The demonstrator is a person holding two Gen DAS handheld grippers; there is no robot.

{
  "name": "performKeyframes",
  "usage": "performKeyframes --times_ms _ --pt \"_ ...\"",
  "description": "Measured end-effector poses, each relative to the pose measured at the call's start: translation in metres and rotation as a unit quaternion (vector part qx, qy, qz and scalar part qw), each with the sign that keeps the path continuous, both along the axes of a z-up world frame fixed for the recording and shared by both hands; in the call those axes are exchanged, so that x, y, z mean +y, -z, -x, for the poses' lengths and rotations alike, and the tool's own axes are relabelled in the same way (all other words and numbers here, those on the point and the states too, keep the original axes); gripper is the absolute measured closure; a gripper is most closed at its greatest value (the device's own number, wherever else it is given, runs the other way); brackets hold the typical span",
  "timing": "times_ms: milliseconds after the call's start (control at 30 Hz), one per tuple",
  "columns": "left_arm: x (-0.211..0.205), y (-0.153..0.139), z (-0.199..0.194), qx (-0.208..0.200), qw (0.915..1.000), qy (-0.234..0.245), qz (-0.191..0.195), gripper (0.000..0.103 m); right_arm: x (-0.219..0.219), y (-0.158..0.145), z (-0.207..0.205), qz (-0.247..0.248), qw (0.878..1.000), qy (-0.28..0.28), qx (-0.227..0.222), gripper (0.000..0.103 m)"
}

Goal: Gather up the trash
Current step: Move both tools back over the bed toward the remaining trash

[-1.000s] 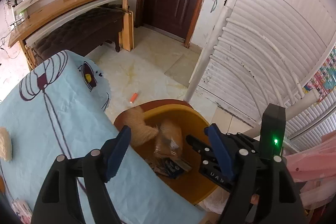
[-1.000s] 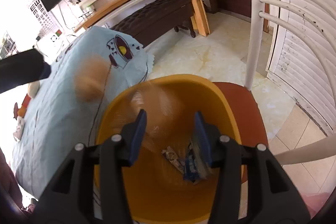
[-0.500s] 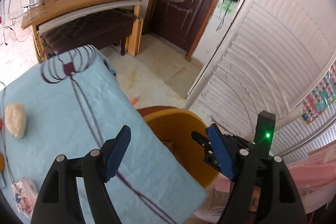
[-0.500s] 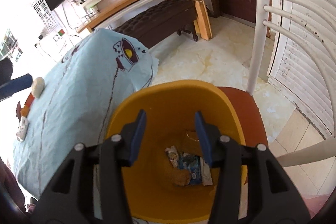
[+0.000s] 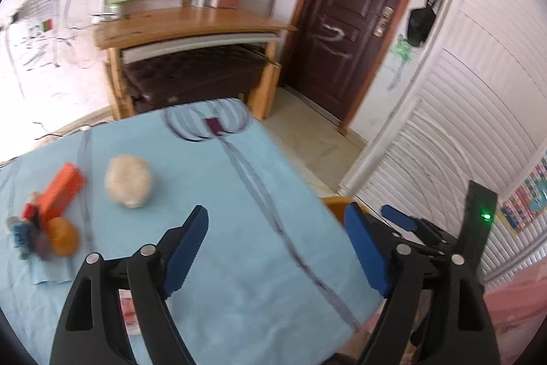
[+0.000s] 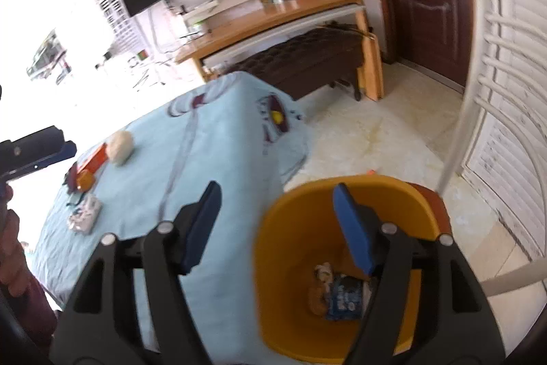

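Observation:
My left gripper (image 5: 277,218) hangs over the blue tablecloth (image 5: 239,262), its jaws opening with nothing between them. Left of it lie a cream fluffy ball (image 5: 128,180), an orange box (image 5: 59,190), an orange round piece (image 5: 63,236) and a pink-white packet (image 5: 128,310). My right gripper (image 6: 277,194) is above the near rim of the yellow bin (image 6: 283,262), jaws opening and empty. A blue wrapper (image 6: 343,296) and brown scraps (image 6: 316,296) lie at the bin's bottom. The ball (image 6: 119,142) and a white packet (image 6: 83,214) also show in the right wrist view.
The bin stands on a red-brown stool (image 6: 441,214) beside the table. White slatted shutters and a white rail (image 6: 458,132) close off the right. A wooden desk (image 5: 191,23) over a dark bench and a brown door (image 5: 352,23) are beyond. A person's hand (image 6: 10,245) is at the left.
The left gripper swung from above the bin to over the table. The falling pieces have settled in the bin. The right gripper rose and its jaws spread wider.

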State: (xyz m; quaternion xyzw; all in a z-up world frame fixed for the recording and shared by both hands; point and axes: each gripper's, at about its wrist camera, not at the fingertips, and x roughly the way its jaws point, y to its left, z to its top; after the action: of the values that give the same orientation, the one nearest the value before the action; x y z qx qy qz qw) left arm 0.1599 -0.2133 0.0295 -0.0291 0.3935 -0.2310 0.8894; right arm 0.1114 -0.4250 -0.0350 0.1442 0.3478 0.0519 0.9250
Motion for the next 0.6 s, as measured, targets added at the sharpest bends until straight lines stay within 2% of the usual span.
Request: performKeyframes --times_ms 100,300,433,600 --pt "0.026 -0.004 0.001 -0.012 0.9994 -0.03 -0.008 0.022 0.021 -0.006 -0.006 0.006 1.0 -0.021 -0.002 0.037" --pt "0.075 -0.003 -0.005 -0.006 0.9964 -0.082 -0.022 0.02 0.067 -0.016 -0.015 0.009 0.997 -0.073 -0.004 0.036" --pt "0.103 0.002 -0.011 0.0 0.9936 -0.106 -0.04 0.019 0.103 -0.021 -0.018 0.013 0.993 -0.115 -0.006 0.03" --pt "0.139 0.011 -0.021 0.021 0.9901 -0.132 -0.042 0.019 0.148 -0.021 -0.022 0.027 0.987 -0.161 0.001 0.026"
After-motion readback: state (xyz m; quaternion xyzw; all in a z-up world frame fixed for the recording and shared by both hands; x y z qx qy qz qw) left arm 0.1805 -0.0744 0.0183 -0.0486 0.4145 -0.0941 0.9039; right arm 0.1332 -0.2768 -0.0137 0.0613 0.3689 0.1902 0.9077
